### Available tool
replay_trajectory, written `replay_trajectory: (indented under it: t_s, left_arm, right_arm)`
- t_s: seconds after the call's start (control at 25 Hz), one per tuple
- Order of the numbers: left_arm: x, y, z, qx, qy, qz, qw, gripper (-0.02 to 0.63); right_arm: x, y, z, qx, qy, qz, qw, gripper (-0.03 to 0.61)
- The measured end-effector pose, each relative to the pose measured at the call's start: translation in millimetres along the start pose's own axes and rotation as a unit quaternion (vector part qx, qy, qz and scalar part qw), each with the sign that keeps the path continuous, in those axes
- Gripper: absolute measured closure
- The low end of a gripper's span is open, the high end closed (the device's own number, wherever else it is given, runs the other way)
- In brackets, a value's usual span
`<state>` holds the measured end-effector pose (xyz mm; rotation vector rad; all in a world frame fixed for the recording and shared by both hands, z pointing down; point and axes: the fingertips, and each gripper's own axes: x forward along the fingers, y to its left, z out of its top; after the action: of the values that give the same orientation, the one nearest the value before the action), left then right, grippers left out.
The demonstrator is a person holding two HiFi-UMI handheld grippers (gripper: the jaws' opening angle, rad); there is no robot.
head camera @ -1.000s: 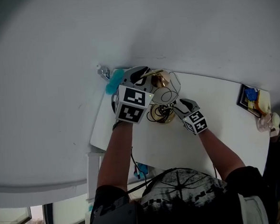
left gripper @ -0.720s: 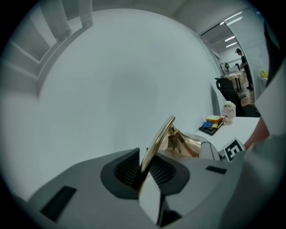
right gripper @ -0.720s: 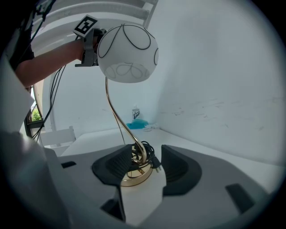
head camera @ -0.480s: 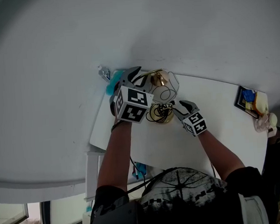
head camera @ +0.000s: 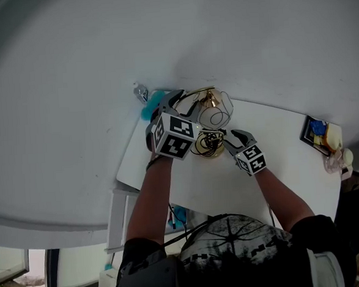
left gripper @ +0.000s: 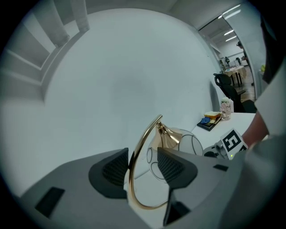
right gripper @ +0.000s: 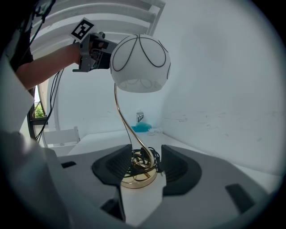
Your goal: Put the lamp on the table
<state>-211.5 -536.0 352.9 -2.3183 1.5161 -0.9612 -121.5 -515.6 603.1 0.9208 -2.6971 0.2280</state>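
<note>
Brass lamp [head camera: 215, 115] stands far left on the table [head camera: 279, 166]. Your left gripper [left gripper: 142, 163] has just been opening; the stem [left gripper: 139, 143] sits loose between spread jaws. Right gripper [right gripper: 146, 163] straddles the base [right gripper: 139, 179], likely steadying it; pinch unclear.

one lamp [head camera: 214, 116], one table [head camera: 285, 163], one bottle [head camera: 140, 91], one teal object [head camera: 154, 103].

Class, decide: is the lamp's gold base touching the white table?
Touching. The right gripper view shows the lamp base sitting flat on the table, with no gap beneath it.
</note>
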Motion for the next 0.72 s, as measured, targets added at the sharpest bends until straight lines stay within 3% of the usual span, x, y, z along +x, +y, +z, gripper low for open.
replay_trajectory:
  t_s: [0.24,0.56,0.72]
  left_arm:
    - [-22,-4,-2,-0.017,-0.011,0.018,0.9996,0.417]
    - [-65,-41,-1,-0.088,-0.089,0.014,0.9921,0.422]
    - [-78,-70,-12,-0.136,-0.111,-0.009,0.9845,0.509]
  right_arm:
    - [-20,10,10,-0.007,-0.008,0.000,1.000,0.382]
    - [-63,26,26,-0.001,-0.029,0.006,1.000,0.383]
    - [-93,38,47,-0.012,-0.054,0.013,0.998,0.383]
